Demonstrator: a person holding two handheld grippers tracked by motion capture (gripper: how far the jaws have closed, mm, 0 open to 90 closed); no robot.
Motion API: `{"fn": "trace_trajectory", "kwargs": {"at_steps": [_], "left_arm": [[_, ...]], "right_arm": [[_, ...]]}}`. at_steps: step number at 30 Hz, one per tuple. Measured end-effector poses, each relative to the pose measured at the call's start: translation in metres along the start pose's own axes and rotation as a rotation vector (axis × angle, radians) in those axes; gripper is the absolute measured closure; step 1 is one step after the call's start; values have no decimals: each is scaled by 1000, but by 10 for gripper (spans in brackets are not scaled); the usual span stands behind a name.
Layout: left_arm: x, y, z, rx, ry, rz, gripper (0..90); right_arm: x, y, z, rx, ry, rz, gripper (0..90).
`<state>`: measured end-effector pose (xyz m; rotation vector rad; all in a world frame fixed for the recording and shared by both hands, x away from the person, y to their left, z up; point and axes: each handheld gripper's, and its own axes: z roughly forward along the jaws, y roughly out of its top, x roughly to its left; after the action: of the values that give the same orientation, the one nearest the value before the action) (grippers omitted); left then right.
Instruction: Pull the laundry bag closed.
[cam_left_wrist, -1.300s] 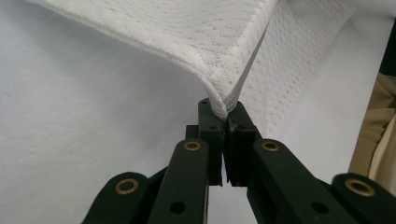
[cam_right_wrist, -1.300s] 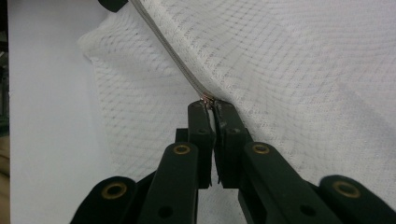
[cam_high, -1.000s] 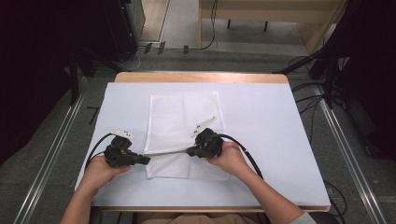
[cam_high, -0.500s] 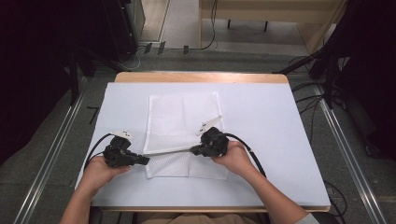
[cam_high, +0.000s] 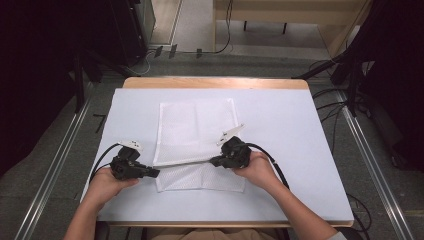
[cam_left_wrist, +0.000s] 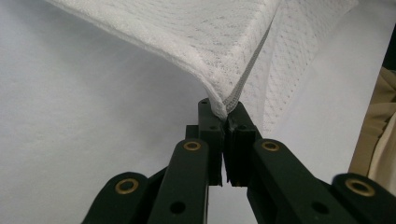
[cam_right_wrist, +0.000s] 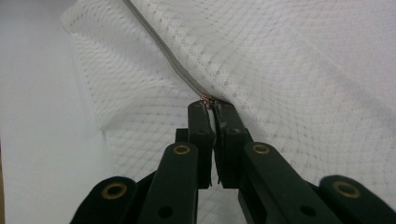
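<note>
A white mesh bag (cam_high: 197, 125) lies flat in the middle of the white table (cam_high: 300, 130). Its grey zipper edge (cam_high: 182, 163) is lifted off the near part of the bag. My left gripper (cam_high: 154, 173) is shut on the bag's left end of that edge. In the left gripper view the jaws (cam_left_wrist: 225, 109) pinch the hemmed corner, and mesh (cam_left_wrist: 187, 37) drapes up and away. My right gripper (cam_high: 214, 161) is shut on the small metal zipper pull (cam_right_wrist: 207, 98), with the zipper (cam_right_wrist: 163, 46) running off to the upper left over the mesh (cam_right_wrist: 289, 70).
A wooden table edge (cam_high: 215, 82) runs along the far side. Black cables (cam_high: 272, 160) trail from both grippers toward the person. Metal rails (cam_high: 55, 165) flank the table on the floor. Dark equipment stands at the back left and right.
My right gripper has slid a little to the right along the zipper line, holding the pull. The left gripper has kept its place on the bag's corner.
</note>
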<state>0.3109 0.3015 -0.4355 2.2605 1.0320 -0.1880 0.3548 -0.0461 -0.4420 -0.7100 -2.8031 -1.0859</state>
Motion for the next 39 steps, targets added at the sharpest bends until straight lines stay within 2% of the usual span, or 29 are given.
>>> {"fn": "trace_trajectory", "kwargs": {"at_steps": [36, 39], "left_arm": [[1, -4, -2, 6, -2, -11, 879], [1, -4, -2, 6, -1, -10, 879]], "right_arm": [[-15, -23, -23, 1, -24, 35, 883], [-16, -26, -26, 6, -30, 51, 883]]}}
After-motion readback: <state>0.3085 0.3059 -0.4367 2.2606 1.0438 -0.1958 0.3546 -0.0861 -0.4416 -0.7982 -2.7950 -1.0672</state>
